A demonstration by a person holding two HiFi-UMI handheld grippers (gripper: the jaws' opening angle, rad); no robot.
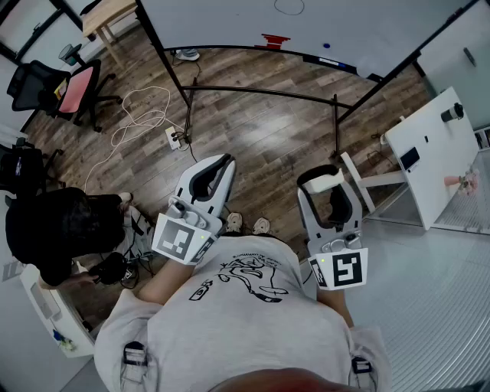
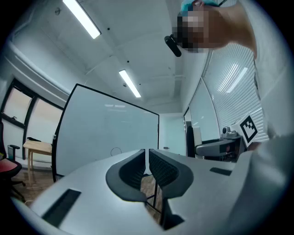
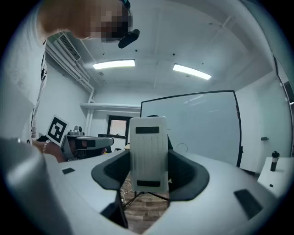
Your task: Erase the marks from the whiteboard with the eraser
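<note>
The whiteboard stands on a black frame ahead of me, with a small drawn circle near the top. The same circle shows in the left gripper view, and the circle shows again on the whiteboard in the right gripper view. My right gripper is shut on a white rectangular eraser, held upright between the jaws. My left gripper is shut with nothing in it, its jaws nearly touching. Both grippers are held close to my chest, well short of the board.
A red object and a blue cap lie on the board's tray. A red office chair and a loose cable are on the wooden floor at left. A white table stands at right. A person in dark clothing is at left.
</note>
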